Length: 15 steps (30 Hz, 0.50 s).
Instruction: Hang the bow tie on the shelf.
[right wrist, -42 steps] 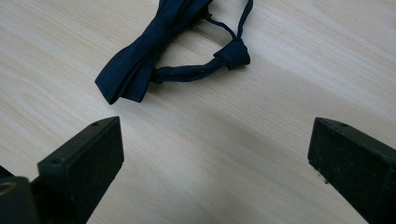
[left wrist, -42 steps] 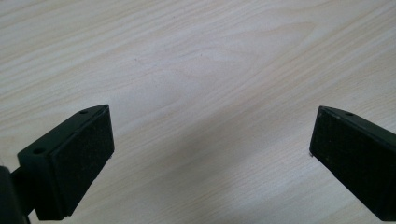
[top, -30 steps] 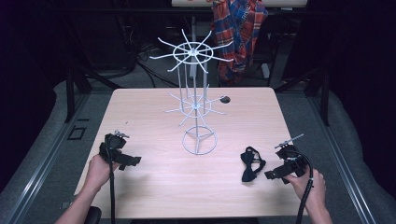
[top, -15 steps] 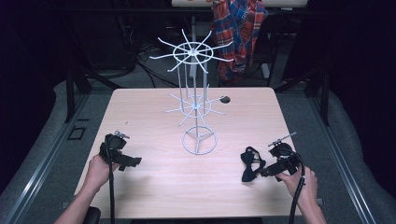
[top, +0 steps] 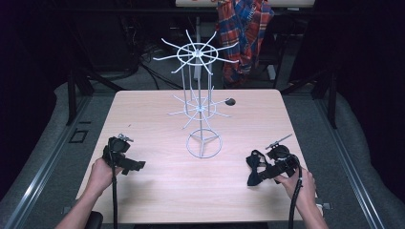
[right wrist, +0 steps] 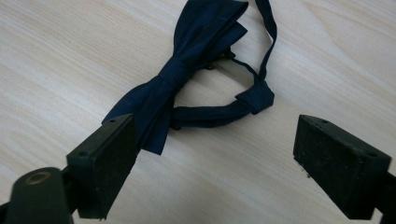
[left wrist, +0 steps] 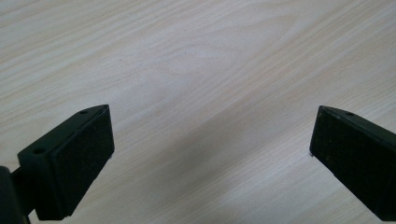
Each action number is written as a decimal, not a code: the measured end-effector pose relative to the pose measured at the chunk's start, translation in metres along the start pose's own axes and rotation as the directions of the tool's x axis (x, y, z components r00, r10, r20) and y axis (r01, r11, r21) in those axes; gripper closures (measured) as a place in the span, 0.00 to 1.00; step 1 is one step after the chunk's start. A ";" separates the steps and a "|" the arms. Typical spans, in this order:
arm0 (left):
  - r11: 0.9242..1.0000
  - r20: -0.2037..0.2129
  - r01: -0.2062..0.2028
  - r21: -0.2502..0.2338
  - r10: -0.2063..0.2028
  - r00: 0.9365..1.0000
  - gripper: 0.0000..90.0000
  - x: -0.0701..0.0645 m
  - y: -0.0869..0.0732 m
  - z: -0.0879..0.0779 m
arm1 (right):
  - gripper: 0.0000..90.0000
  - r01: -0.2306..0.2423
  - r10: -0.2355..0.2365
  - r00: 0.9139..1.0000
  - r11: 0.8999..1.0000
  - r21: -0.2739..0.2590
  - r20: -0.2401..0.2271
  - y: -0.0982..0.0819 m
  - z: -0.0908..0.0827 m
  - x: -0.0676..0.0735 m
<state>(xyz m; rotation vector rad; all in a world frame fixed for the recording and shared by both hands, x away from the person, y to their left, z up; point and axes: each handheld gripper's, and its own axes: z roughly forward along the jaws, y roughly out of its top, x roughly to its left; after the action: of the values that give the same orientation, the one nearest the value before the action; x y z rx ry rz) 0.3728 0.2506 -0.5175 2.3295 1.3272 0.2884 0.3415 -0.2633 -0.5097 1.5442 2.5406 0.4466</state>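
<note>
My right gripper (right wrist: 215, 154) has just been narrowing its jaws, not yet pinching the bow tie (right wrist: 187, 74) lying at twelve o'clock on the table (top: 157, 191); my left gripper (left wrist: 212, 149) gapes wide.

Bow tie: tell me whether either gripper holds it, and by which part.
Nothing is held. The right gripper stands open around the bow tie, pads not pressing it; the left gripper is open over bare table.

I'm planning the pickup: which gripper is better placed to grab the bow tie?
Right. The right gripper sits at the bow tie, jaws wide apart with its band ahead of them; the left gripper is far across the table.
</note>
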 end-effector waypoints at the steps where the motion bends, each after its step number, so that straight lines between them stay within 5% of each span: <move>1: 1.000 0.003 -0.003 0.003 0.003 1.000 0.00 0.000 0.000 0.000 | 0.15 0.004 -0.004 1.000 1.000 0.004 0.017 0.002 0.000 0.001; 8: 1.000 0.002 -0.019 0.018 0.019 1.000 0.00 -0.003 0.001 0.003 | 0.17 0.007 -0.007 1.000 1.000 -0.013 -0.024 0.015 0.008 0.014; 15: 1.000 0.000 -0.017 0.018 0.017 1.000 0.00 -0.002 0.000 0.002 | 0.17 0.035 -0.035 0.999 0.999 -0.001 0.011 0.032 0.020 0.027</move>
<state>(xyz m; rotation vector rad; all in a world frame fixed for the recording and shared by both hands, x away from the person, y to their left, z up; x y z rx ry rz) 0.3727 0.2478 -0.5192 2.3565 1.3159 0.2830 0.3612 -0.2222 -0.5179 1.4954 2.5539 0.4343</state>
